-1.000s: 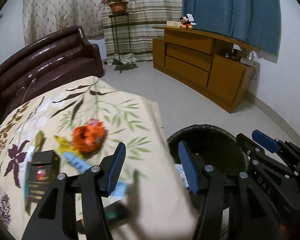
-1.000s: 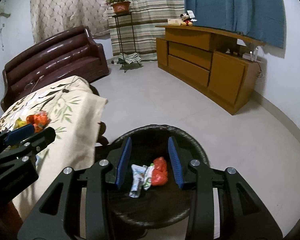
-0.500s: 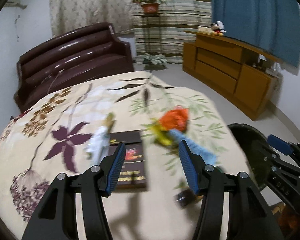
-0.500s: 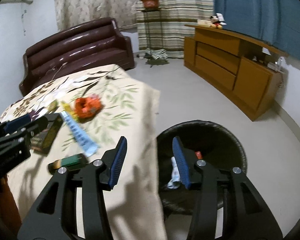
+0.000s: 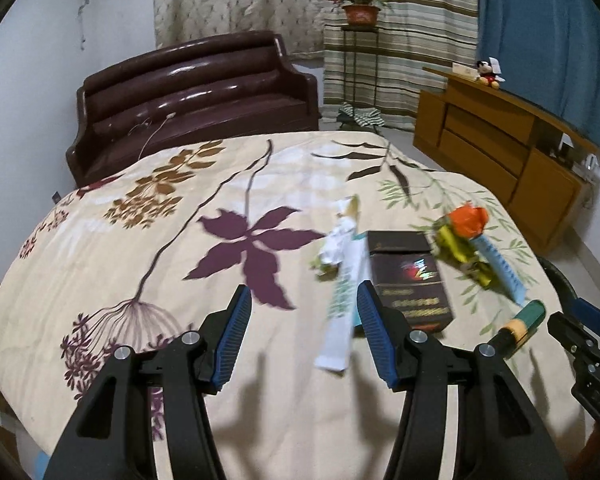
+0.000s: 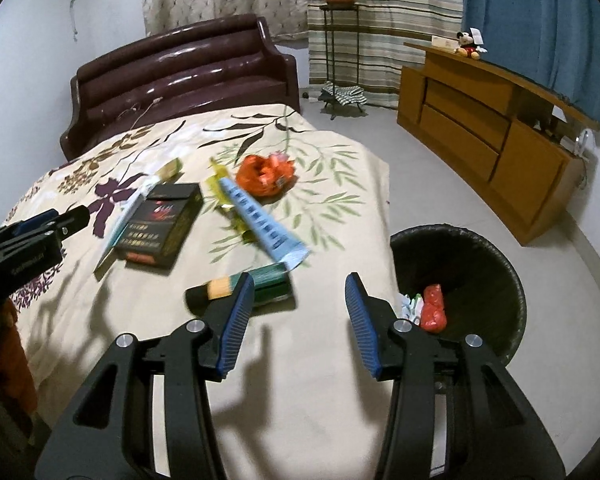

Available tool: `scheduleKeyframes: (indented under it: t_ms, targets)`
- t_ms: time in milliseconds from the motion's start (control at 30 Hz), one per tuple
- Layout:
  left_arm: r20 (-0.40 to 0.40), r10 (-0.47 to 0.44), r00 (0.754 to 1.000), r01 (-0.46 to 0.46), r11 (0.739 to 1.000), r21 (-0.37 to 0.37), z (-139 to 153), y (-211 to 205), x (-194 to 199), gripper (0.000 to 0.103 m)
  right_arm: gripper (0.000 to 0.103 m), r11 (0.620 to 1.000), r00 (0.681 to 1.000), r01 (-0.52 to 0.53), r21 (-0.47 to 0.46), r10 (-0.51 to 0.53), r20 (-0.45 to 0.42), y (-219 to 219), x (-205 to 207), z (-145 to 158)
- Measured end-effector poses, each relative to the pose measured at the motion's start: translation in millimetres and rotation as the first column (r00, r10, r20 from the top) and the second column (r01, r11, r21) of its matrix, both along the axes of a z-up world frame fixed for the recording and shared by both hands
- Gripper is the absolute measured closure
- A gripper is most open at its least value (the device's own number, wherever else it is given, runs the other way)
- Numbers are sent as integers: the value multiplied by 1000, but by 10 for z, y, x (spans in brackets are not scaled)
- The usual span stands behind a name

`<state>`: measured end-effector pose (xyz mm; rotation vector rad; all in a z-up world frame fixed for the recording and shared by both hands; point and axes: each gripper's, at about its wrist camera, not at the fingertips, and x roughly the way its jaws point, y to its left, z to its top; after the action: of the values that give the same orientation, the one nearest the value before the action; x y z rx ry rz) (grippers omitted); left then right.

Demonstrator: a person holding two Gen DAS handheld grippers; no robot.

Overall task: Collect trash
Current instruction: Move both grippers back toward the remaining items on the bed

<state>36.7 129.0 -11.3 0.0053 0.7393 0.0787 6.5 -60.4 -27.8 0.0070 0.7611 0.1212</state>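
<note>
Trash lies on a floral tablecloth [image 5: 140,264]: a dark box [image 5: 406,276] [image 6: 160,224], a white-green wrapper [image 5: 342,300], an orange crumpled bag [image 5: 466,218] [image 6: 266,176], a blue strip [image 6: 264,224], yellow wrappers [image 5: 454,246] and a green tube with a black cap [image 6: 240,286] [image 5: 520,326]. My left gripper [image 5: 302,336] is open and empty over the cloth, its right finger by the white wrapper. My right gripper [image 6: 298,316] is open and empty, just before the green tube. A black bin [image 6: 472,280] on the floor holds a red wrapper [image 6: 434,308].
A dark brown sofa [image 5: 196,92] stands behind the table. A wooden sideboard [image 6: 484,128] with a plush toy [image 6: 468,44] is at the right wall. A plant stand [image 6: 338,40] stands before striped curtains. The bin sits right of the table's edge.
Both grippers swung left from over the bin to over the table. The left now faces the white wrapper and box; the right faces the green tube. Both stayed open.
</note>
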Motion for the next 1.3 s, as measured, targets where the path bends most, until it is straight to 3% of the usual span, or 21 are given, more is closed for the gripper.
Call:
scheduleKeyframes:
  t_ms: [433,867,1300]
  targets:
    - [2,57,998,-57,998,-27,-21,400,-79,48,57,995,992,82,-57,-87,-86,-7,122,-204]
    - [-18,62,998,-62,998,-29,-83,438,19,48,57,998,996,48,-50,-51,-77,137,408,-172]
    - [-10,99,995,-99,994,-52,-63,746,25,48,57,998,997,55,-12,-55,-61,340,432,-55]
